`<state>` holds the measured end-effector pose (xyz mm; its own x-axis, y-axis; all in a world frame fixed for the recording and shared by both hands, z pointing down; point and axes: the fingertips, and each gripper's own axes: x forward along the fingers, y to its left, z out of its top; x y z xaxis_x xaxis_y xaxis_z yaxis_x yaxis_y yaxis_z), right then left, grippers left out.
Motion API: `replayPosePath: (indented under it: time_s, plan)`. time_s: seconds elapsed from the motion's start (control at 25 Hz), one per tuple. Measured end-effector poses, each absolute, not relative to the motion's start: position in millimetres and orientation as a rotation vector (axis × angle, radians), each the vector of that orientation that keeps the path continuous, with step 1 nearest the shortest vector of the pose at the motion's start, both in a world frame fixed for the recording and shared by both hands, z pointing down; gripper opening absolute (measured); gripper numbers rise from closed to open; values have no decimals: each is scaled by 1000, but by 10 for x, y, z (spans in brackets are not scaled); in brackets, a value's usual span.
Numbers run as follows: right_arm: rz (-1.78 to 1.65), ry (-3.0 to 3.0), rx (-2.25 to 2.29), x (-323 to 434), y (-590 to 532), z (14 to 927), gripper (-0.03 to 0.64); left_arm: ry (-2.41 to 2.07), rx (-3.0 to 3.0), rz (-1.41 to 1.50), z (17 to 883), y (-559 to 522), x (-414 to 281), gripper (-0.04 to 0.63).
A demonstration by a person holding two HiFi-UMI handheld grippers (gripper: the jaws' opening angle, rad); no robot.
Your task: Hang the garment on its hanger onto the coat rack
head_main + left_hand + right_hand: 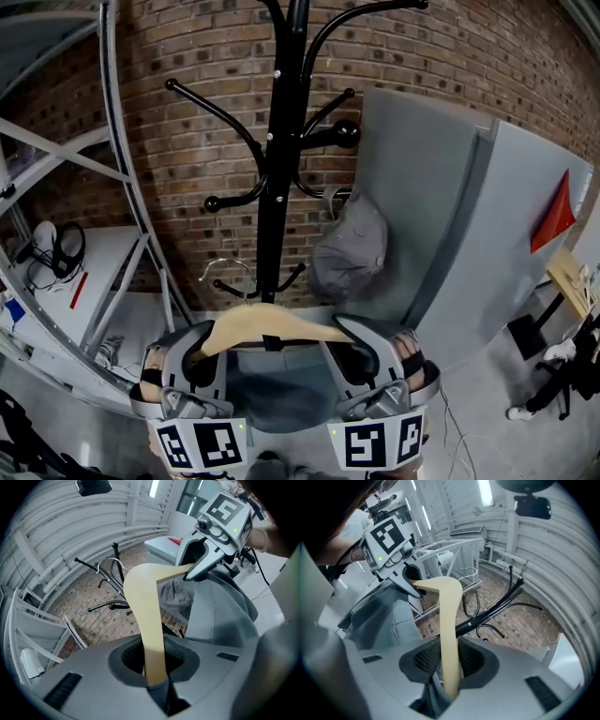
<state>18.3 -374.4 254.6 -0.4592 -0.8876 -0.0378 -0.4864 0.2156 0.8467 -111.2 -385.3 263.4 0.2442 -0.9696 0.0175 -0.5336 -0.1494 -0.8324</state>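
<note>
A pale wooden hanger point(267, 328) with a wire hook point(228, 268) is held level in front of the black coat rack point(277, 187). A dark grey garment point(272, 389) hangs from it. My left gripper point(200, 349) is shut on the hanger's left arm, and my right gripper point(353, 349) is shut on its right arm. In the left gripper view the wood point(145, 611) runs up out of the jaws toward the right gripper point(191, 575). The right gripper view shows the hanger point(449, 630) between its pads, with the rack's arms point(497, 609) beyond. The hook sits low, near the rack's lowest arms.
A grey cap point(349, 248) hangs on a rack arm to the right of the pole. Behind it stands a grey partition point(450, 216) with a red flag point(555, 214). A curved metal frame point(122, 159) and a white table with headphones point(58, 248) are at the left. The brick wall lies behind.
</note>
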Motion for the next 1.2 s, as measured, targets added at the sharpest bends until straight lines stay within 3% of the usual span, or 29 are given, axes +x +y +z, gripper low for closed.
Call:
replayPosePath:
  time_s: [0.56,1.2]
  plan:
    - [-1070,-1978,1408,41,-4619,2435,103,1272,-1789,-731,2448,-4858,-1245,52]
    - [-906,-1948,1407,47,-5108,2784,106,1189,-1896,-818,2845,-5425,-1213,52]
